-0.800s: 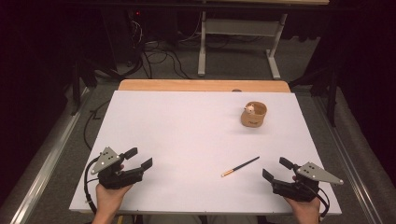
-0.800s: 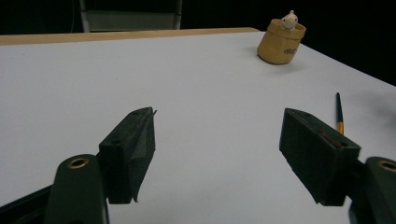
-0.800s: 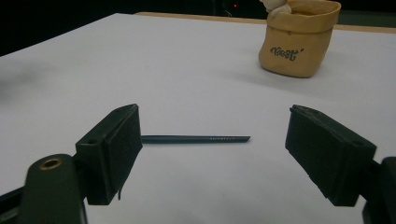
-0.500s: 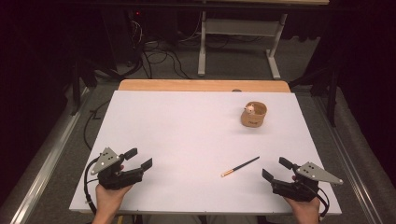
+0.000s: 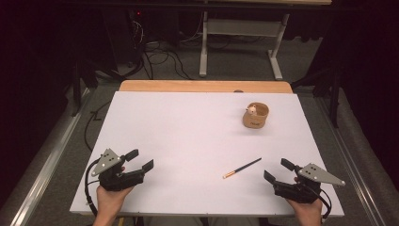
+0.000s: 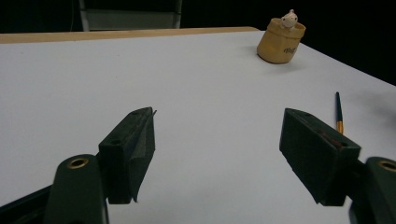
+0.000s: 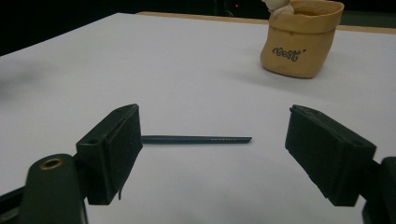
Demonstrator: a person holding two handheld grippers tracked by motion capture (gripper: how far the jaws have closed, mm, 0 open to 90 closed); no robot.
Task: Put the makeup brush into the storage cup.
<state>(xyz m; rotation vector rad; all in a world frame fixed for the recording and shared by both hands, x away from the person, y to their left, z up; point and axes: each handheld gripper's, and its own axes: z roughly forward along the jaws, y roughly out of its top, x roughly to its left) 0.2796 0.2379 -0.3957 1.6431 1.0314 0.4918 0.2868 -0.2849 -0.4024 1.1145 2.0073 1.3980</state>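
Brush (image 5: 242,168) laid flat on white table (image 5: 188,141), near front edge, right of centre; dark handle, orange ferrule end. Right gripper (image 5: 278,170) held just beside brush, jaws spread wide, nothing between pads. Left gripper (image 5: 139,159) positioned well apart at front left, jaws spread, empty. Tan pot (image 5: 256,116) with small figure noted toward far right.

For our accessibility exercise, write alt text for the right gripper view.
A thin dark pencil lies on the white table just beyond the right gripper, whose black jaws stand wide open. A tan bag-shaped pot stands farther back.
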